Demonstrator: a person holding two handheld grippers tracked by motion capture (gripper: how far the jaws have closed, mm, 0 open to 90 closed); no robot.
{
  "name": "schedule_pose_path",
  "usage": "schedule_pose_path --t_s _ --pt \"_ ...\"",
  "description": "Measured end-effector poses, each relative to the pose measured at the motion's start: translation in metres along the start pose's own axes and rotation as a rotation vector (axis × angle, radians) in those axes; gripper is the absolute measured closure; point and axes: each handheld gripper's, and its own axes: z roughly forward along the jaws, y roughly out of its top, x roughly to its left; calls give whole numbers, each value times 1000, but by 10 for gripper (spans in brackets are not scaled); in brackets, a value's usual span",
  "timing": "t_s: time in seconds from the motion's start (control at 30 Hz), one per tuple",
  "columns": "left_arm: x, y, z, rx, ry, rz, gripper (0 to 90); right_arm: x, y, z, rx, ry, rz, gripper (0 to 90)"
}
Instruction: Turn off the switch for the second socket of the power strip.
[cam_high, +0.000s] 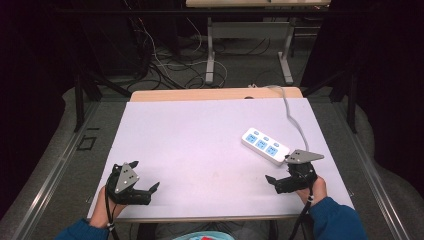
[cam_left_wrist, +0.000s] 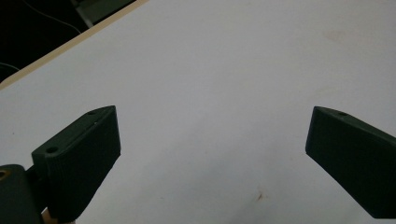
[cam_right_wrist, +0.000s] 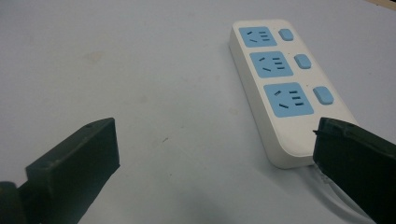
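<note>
A white power strip (cam_high: 265, 146) with three blue sockets and three blue switches lies flat on the white table top (cam_high: 200, 150) at the right. Its white cable (cam_high: 292, 117) runs off the far edge. My right gripper (cam_high: 279, 170) rests open at the front right, just short of the strip's near end. In the right gripper view the strip (cam_right_wrist: 275, 88) lies ahead and to the right, its near end beside the right jaw, and the gripper (cam_right_wrist: 215, 135) holds nothing. My left gripper (cam_high: 145, 175) sits open at the front left, and in its own view (cam_left_wrist: 212, 130) only bare table lies between the jaws.
A strip of wooden table edge (cam_high: 215, 94) shows at the back. Beyond it stand a second table's metal legs (cam_high: 210, 55), with loose cables (cam_high: 165, 70) on the floor. Metal rails (cam_high: 55, 170) run along both sides of the table.
</note>
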Motion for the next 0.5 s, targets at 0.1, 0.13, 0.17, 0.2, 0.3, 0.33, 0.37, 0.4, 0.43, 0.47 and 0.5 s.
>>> schedule_pose_path --t_s 0.1,0.13,0.17,0.2,0.3,0.33,0.37,0.4,0.43,0.47,0.5 --pt "0 0 0 2 1 1 32 1 -2 0 -3 2 -7 0" --pt "0 0 0 2 1 0 32 1 -2 -1 -1 -1 -11 0" --pt "0 0 0 2 2 0 32 2 -2 -1 0 3 -8 0" --pt "0 0 0 2 2 1 32 3 -3 -2 4 6 -8 0" --pt "0 0 0 2 1 1 32 4 -4 -2 -8 -1 -12 0" --pt "0 0 0 2 1 1 32 4 -4 -2 -5 2 -21 0" --pt "0 0 0 2 1 1 32 4 -4 -3 0 8 -18 0" --pt "0 0 0 3 1 1 32 5 -4 -4 8 7 -12 0" --pt "0 0 0 3 1 2 32 5 -5 -3 5 6 -16 0" --pt "0 0 0 3 1 2 32 6 -5 -3 8 9 -14 0" --pt "0 0 0 2 1 2 32 6 -5 -3 -2 5 -12 0"
